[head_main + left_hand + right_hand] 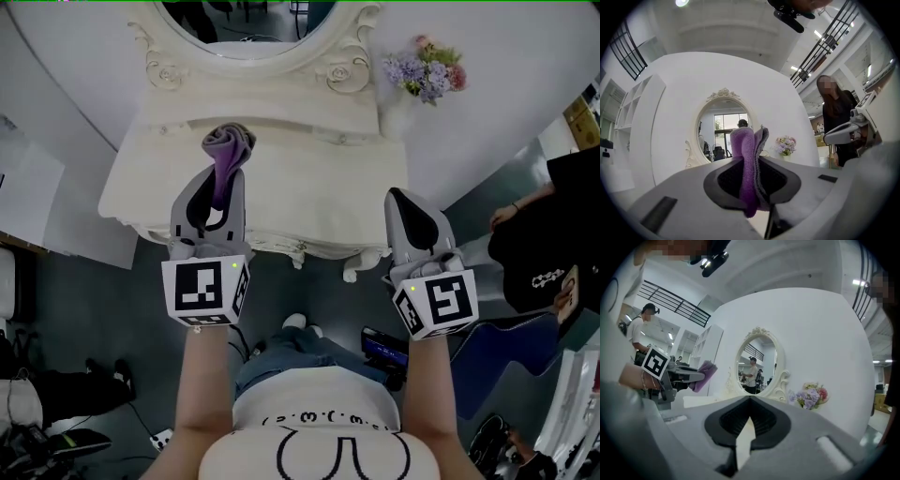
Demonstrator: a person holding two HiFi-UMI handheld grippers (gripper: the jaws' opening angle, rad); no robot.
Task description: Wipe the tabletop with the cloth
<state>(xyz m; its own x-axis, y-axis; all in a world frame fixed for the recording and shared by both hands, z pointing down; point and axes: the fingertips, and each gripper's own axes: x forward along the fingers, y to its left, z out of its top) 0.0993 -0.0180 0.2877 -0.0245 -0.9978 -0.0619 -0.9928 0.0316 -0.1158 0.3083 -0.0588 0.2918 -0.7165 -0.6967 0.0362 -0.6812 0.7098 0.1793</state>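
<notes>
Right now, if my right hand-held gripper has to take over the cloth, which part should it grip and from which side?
Take the bunched free end of the cloth that sticks out past the left hand-held gripper, which is shut on the rest. Come in from the right, probably; the right hand-held gripper, now shut and empty, must open first.

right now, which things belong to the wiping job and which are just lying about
Job: purple cloth, clamped in the left tool; cream tabletop.
Lying about: oval mirror; flowers; right tool, shut and empty.
</notes>
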